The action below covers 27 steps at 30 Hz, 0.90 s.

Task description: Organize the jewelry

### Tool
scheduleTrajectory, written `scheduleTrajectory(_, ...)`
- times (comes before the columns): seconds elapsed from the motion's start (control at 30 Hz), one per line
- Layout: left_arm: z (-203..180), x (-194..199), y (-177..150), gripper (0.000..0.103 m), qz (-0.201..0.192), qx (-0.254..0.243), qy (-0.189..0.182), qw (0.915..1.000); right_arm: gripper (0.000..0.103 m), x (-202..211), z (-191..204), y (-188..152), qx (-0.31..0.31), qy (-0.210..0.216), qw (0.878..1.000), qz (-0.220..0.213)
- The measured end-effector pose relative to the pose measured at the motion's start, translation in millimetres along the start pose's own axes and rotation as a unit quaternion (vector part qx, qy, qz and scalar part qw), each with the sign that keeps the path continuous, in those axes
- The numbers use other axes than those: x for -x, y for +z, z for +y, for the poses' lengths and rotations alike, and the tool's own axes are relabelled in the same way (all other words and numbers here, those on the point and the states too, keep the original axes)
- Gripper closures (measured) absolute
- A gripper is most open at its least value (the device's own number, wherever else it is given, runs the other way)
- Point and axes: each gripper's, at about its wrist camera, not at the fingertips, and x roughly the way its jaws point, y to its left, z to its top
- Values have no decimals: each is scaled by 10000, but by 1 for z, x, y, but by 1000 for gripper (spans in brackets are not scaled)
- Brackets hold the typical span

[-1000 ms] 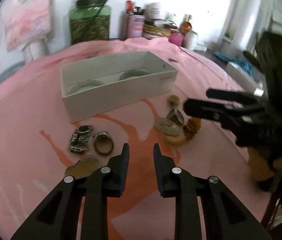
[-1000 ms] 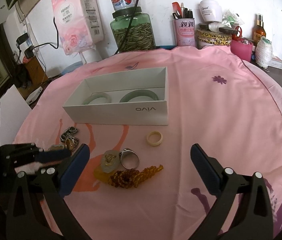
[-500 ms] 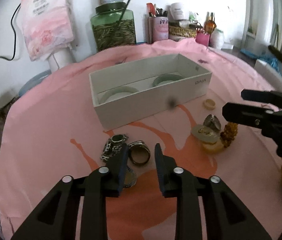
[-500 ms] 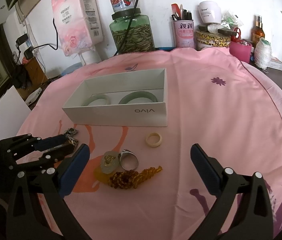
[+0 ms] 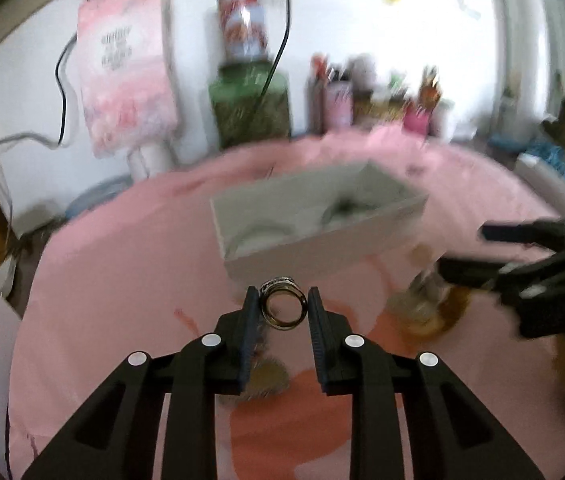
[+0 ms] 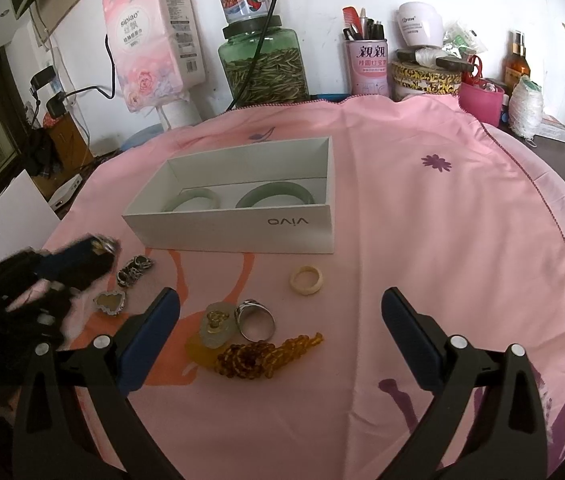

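Between the fingertips of the left gripper, a dark metal ring is sitting pinched upright, lifted clear of the pink cloth, while the right gripper is hanging wide apart and holding nothing above the amber bead string and silver ring. Ahead of the held ring the white box, already containing two green bangles, is waiting; since the pads are gripping only the band's narrow edges and the view is blurring with motion, I judge the ring could twist loose and drop short of the box.
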Motion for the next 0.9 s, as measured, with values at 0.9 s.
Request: scheduleTrajectory(0.9, 17, -30, -7, 74, 738, -215, -183, 9969, 7, 2, 0, 0, 8, 2, 10000, -45)
